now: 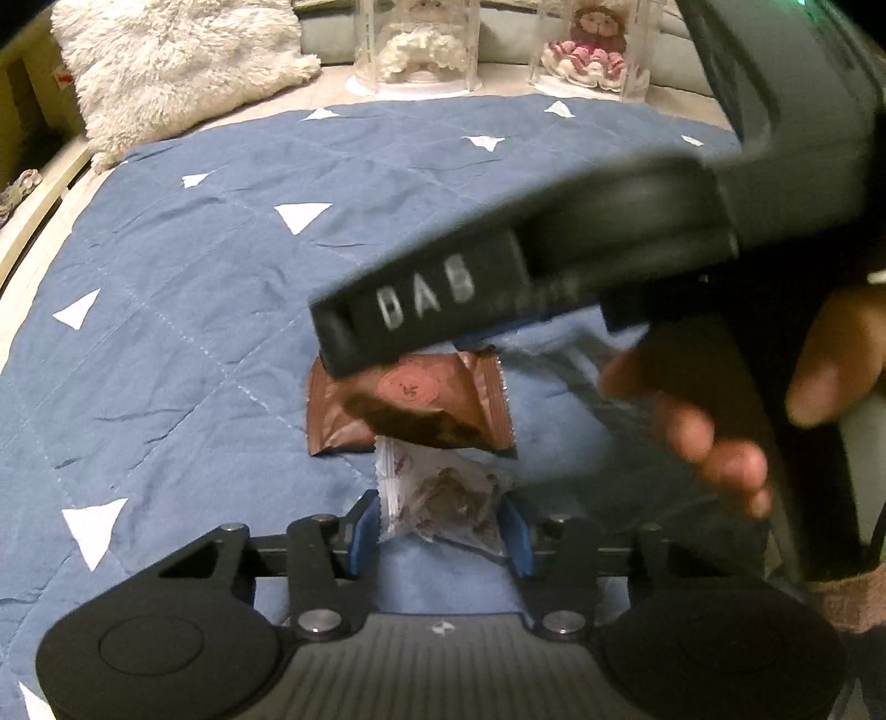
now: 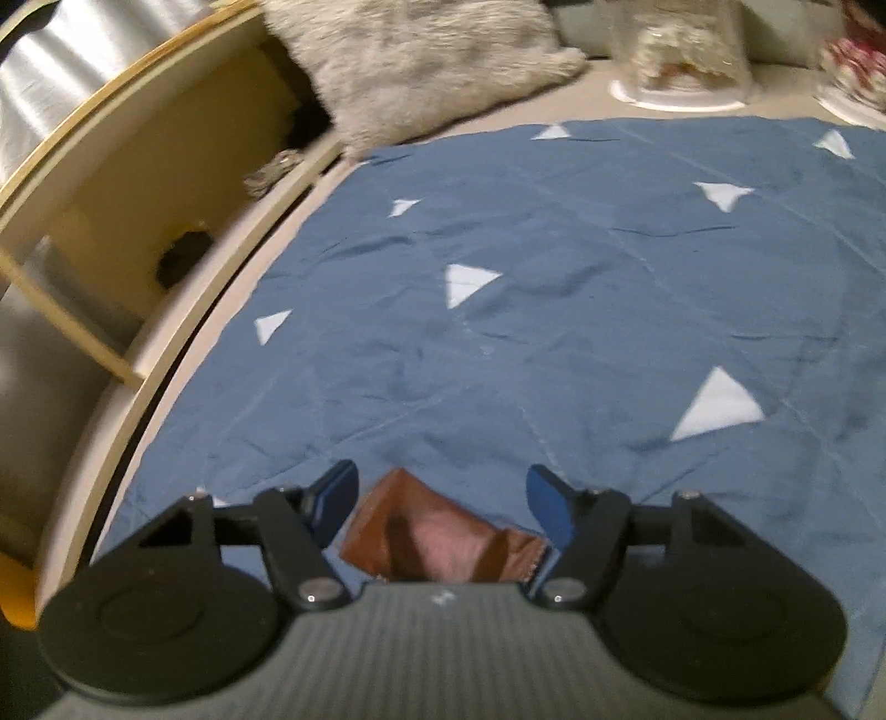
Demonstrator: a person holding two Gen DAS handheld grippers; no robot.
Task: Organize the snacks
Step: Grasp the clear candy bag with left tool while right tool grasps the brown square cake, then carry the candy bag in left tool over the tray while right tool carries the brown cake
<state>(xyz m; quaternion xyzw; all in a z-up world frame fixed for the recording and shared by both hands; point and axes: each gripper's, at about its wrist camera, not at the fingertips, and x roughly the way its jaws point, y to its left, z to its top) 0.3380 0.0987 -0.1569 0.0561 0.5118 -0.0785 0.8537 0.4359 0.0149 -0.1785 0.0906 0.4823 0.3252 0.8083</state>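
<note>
A clear white snack packet (image 1: 443, 493) with dark pieces inside sits between the blue pads of my left gripper (image 1: 440, 529), and the pads press on both of its sides. Just beyond it a brown foil packet (image 1: 415, 404) with a pink print lies on the blue quilt (image 1: 166, 288). The black body of the right gripper (image 1: 498, 277), held by a hand (image 1: 714, 437), hangs over that brown packet. In the right wrist view my right gripper (image 2: 443, 493) straddles the brown packet (image 2: 437, 537). Its jaws stand apart, with a gap at the left pad.
The quilt carries white triangles and spreads wide to the left and back. A fluffy white cushion (image 1: 177, 66) and two clear display cases with dolls (image 1: 421, 44) (image 1: 592, 50) stand at the far edge. A wooden shelf (image 2: 111, 194) runs along the left side.
</note>
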